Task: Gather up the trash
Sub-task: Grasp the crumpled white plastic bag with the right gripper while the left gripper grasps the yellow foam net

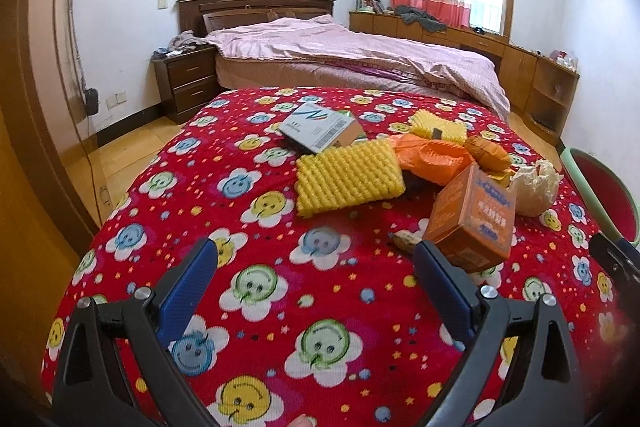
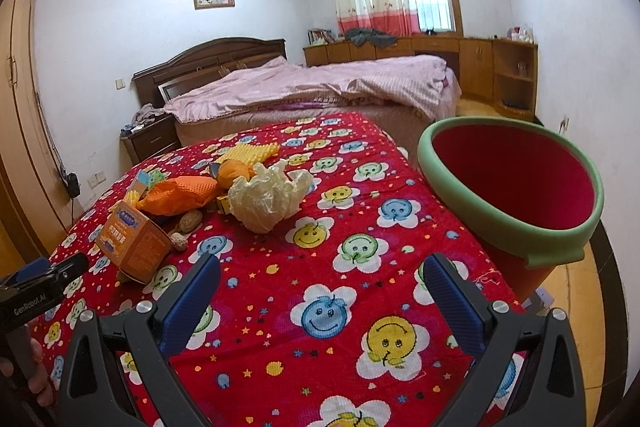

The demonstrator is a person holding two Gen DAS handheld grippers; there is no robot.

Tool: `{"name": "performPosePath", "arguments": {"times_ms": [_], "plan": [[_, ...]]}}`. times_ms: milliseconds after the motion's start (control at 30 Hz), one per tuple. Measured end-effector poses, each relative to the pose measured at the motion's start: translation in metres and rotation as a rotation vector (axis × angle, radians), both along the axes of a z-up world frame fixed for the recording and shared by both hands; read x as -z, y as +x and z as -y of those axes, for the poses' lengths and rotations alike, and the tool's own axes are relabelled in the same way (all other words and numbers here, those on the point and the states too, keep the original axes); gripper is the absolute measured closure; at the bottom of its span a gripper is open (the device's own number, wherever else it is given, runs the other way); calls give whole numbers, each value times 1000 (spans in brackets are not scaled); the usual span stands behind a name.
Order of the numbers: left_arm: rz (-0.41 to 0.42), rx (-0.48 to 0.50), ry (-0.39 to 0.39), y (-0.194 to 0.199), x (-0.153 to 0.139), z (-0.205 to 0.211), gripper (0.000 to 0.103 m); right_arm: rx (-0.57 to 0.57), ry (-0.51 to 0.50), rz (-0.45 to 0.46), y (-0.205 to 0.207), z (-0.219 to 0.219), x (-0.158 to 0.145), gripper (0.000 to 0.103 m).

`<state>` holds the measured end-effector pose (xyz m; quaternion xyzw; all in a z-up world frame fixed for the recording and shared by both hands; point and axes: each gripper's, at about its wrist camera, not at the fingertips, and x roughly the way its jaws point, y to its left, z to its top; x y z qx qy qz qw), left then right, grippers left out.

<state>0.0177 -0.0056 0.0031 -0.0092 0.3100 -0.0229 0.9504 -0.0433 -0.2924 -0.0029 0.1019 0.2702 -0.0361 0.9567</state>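
Observation:
Trash lies in a heap on the red smiley-flower cloth (image 1: pixel 248 211): an orange carton (image 1: pixel 472 219), yellow foam net (image 1: pixel 348 179), an orange bag (image 1: pixel 432 159), a white-grey box (image 1: pixel 316 127), crumpled cream paper (image 1: pixel 534 187) and a peanut shell (image 1: pixel 404 241). My left gripper (image 1: pixel 316 267) is open and empty, its right finger just in front of the orange carton. My right gripper (image 2: pixel 322 277) is open and empty above bare cloth. The red bin with a green rim (image 2: pixel 512 183) stands at the table's right edge. The carton (image 2: pixel 134 241) and paper (image 2: pixel 268 197) also show in the right wrist view.
A bed with a pink cover (image 1: pixel 352 55) stands behind the table. A dark nightstand (image 1: pixel 188 79) is at its left, wooden cabinets (image 1: pixel 532 75) along the right wall. A wooden wardrobe (image 1: pixel 28 107) is at the far left. The left gripper's body (image 2: pixel 40 287) shows at the right view's left edge.

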Motion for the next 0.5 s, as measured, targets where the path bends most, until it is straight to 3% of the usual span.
{"name": "performPosePath", "arguments": {"times_ms": [200,500], "plan": [[-18,25,-7,21,-9,4,5,-14,10,-34,13,1,-8,0],[-107,49,-54,64,-8,0,5,-33,53,-48,31,4,-25,0]]}}
